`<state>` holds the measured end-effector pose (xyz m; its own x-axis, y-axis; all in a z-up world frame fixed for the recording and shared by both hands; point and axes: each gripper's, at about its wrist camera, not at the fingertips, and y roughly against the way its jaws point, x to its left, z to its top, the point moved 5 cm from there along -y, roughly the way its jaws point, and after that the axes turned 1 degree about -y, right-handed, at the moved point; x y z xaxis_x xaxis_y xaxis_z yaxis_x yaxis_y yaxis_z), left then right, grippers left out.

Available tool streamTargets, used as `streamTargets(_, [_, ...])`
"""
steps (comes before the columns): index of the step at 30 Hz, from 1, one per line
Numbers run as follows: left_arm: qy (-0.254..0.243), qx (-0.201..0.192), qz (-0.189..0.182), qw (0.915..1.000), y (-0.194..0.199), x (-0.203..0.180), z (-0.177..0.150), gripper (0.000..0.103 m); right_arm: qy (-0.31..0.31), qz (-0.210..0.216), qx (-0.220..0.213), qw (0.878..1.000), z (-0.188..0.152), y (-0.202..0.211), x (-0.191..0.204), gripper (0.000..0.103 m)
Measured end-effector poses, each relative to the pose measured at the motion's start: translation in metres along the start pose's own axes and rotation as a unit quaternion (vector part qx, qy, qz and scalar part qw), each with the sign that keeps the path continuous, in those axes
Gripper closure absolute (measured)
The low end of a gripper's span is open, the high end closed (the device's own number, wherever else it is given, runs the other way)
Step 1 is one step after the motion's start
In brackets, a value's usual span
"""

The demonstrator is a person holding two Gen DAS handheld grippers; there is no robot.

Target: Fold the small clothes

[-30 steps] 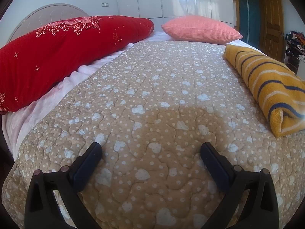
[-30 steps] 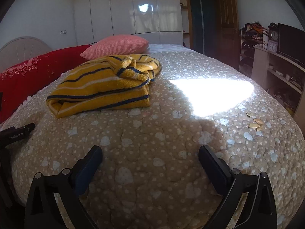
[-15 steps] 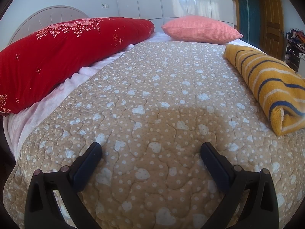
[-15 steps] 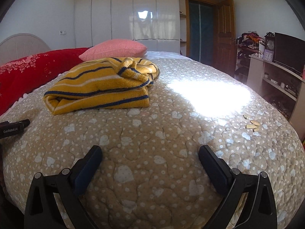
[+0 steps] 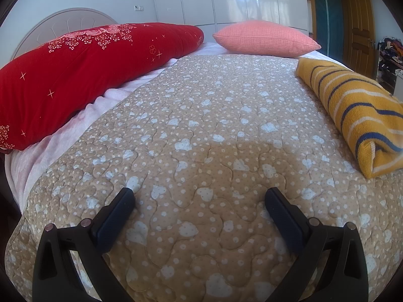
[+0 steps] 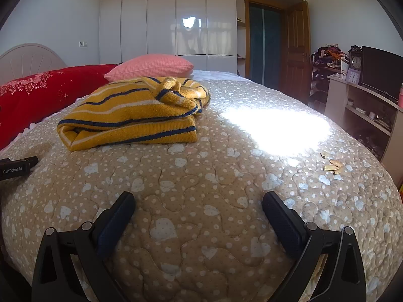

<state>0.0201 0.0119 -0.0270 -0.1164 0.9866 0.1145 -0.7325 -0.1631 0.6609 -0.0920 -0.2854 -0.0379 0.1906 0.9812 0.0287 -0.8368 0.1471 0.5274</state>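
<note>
Bedroom scene from two wrist cameras. Both the left gripper [image 5: 200, 196] and right gripper [image 6: 197, 200] hover at the bottom of their frames, jaws spread wide and empty, above a beige quilt [image 6: 214, 183] stitched in wavy lines and dotted with pale hearts. A mustard knit sweater [image 6: 133, 114] with navy and cream stripes lies folded in a thick, soft bundle at centre left of the right view, a loose sleeve curled on top. The fold looks nearly finished; tucking that sleeve flat probably comes next. A red pillow [image 5: 75, 75] and pink cushion [image 5: 264, 39] sit behind.
</note>
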Motion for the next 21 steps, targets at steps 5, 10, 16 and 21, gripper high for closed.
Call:
streamTargets(5, [0.000, -0.001, 0.001, 1.0000, -0.001, -0.001, 0.000, 0.000, 0.000, 0.000, 0.000, 1.000, 0.000, 0.000, 0.000, 0.000])
streamTargets(10, [-0.010, -0.008, 0.022, 0.9997, 0.009, -0.002, 0.002, 0.000, 0.001, -0.001, -0.001, 1.000, 0.000, 0.001, 0.001, 0.001])
streamTargets(16, [-0.014, -0.049, -0.005, 0.9987, 0.061, -0.013, 0.010, 0.000, 0.000, -0.003, -0.007, 1.000, -0.002, 0.005, 0.002, 0.001])
streamTargets(21, [-0.012, -0.086, -0.027, 0.9959, 0.107, -0.025, 0.017, 0.000, 0.000, -0.003, -0.007, 1.000, -0.002, 0.005, 0.002, 0.001])
